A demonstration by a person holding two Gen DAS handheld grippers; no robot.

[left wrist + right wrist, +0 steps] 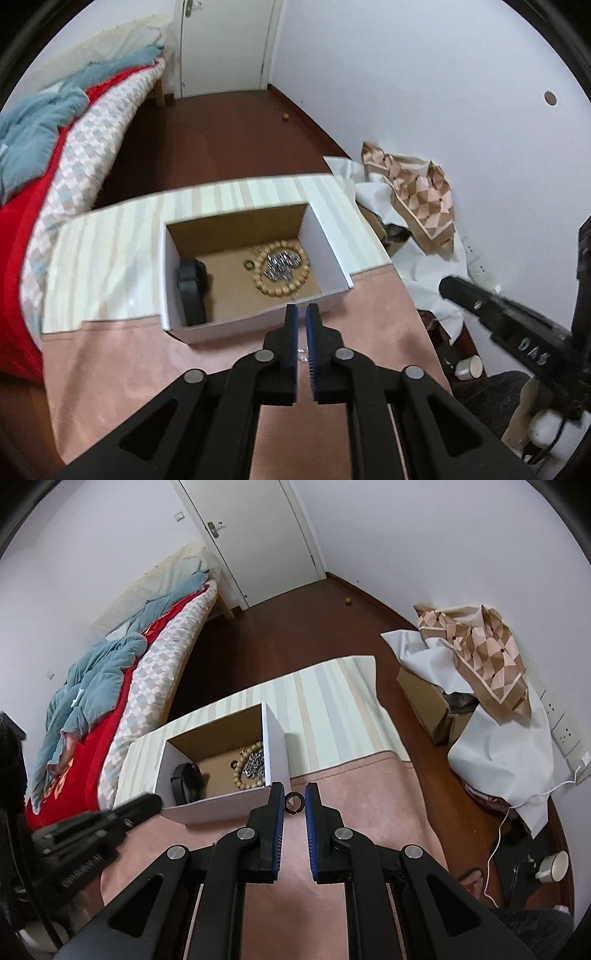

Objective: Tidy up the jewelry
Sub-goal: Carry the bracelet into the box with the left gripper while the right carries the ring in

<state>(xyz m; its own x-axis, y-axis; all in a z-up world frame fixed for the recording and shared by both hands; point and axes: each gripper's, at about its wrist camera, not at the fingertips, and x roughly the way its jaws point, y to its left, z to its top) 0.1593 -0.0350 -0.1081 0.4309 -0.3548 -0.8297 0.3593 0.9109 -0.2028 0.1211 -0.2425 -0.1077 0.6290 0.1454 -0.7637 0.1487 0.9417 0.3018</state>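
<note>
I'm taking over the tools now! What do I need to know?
Right tool: shut on a dark ring, held over the pink cloth just outside the white box.
Left tool: jaws nearly together over the box's near edge. I cannot tell if it grips anything.
Already in the box: bead bracelet, silver chain, small ring, black band.
Left to do: drop the dark ring into the box. Small shiny bits seen between the left tool's fingers may also need to go in.
</note>
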